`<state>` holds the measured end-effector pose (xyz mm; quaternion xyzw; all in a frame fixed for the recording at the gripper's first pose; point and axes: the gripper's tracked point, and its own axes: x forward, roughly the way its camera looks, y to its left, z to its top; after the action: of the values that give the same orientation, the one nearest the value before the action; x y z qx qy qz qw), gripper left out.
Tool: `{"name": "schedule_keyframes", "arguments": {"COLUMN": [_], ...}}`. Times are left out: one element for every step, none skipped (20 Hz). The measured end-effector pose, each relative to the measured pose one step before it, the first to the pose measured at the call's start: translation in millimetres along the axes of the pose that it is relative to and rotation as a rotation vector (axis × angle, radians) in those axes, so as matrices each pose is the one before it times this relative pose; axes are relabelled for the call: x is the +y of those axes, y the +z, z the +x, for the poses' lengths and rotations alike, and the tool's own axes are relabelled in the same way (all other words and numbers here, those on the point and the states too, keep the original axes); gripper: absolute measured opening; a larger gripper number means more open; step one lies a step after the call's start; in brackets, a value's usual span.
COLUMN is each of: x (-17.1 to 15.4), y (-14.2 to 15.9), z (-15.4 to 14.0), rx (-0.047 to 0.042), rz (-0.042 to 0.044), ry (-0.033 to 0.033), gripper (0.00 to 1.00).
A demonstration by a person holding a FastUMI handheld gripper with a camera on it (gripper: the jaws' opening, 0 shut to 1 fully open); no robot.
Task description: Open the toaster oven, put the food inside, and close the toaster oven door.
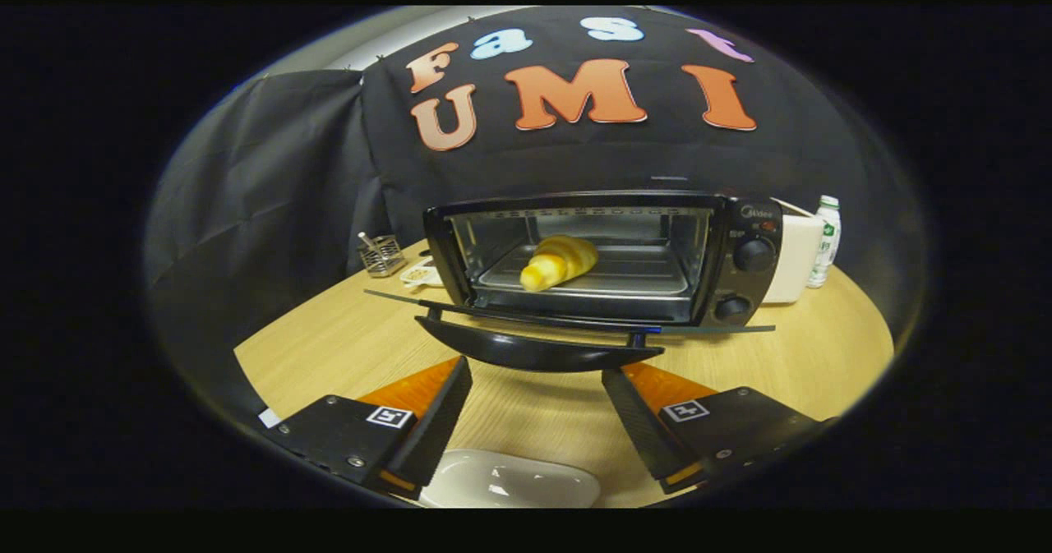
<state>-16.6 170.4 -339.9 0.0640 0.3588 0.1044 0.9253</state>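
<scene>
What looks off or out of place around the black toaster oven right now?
Nothing stands out. The golden croissant lies on the tray inside the black toaster oven, whose glass door hangs fully open, handle just ahead of the open gripper. No spills or damage show.

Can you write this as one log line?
oven: open | croissant: inside on tray | gripper: open, empty, before door handle | left: close door

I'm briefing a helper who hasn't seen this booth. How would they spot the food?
Find the black toaster oven on the wooden table, its door dropped open beyond the open gripper. On the tray inside lies the croissant, the only golden, curved thing there.
</scene>
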Motion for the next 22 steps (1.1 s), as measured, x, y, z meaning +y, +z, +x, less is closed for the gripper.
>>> {"name": "schedule_keyframes", "arguments": {"x": [-5.05, -1.03, -2.32, -0.71, -1.08, 0.47, -1.43, -0.39, -1.36, -0.62, 1.02, -1.22, -0.37, -0.16, 2.88, 3.35, -0.32, 2.11, 0.97, -0.4, -1.24, -0.41], "y": [7.63, 3.8, 4.58, 4.0, 4.72, 5.0, 6.76, 7.6, 8.15, 8.03, 6.69, 5.87, 4.24, 4.2, 8.49, 8.9, 4.84, 6.94, -0.98, -0.2, 1.12, 0.36], "z": [3.2, 4.25, 4.75, 4.17, 3.67, 3.04, 2.84, 3.21, 3.26, 2.41, 1.19, 3.65, 2.62, 1.86, 1.2, 2.83, 3.03, -0.56, -3.3, -0.59, -2.62, -2.81], "rx": [-0.00813, 0.00672, -0.00261, 0.00259, -0.0024, -0.00571, -0.0148, -0.01865, -0.02063, -0.02059, -0.02103, -0.0102, -0.00848, -0.00724, -0.01855, -0.02669, -0.01093, 0.02751, 0.00279, 0.00055, -0.01021, -0.00779], "rz": [0.00627, 0.01192, 0.01925, 0.0169, 0.02054, 0.01727, 0.01187, 0.00685, 0.00056, 0.0019, 0.00454, 0.00547, 0.00508, 0.00856, 0.0169, 0.02078, 0.02125, 0.01186, 0.00869, -0.00268, -0.00808, -0.01271], "ry": [-0.02313, -0.00679, -0.0145, -0.00586, -0.00624, -0.00299, -0.00915, -0.0137, -0.01572, -0.01281, -0.00479, -0.013, -0.00668, -0.00458, 0.00744, 0.01187, -0.00192, 0.00592, 0.0014, -0.00395, -0.01025, -0.00754], "gripper": [0.95, 0.95, 0.95, 0.95, 0.95, 0.95, 0.95, 0.95, 0.95, 0.94, 0.95, 0.94, 0.94, 0.95, 0.95, 0.95, 0.95, 0.94, 0.95, 0.95, 0.94, 0.95]}}
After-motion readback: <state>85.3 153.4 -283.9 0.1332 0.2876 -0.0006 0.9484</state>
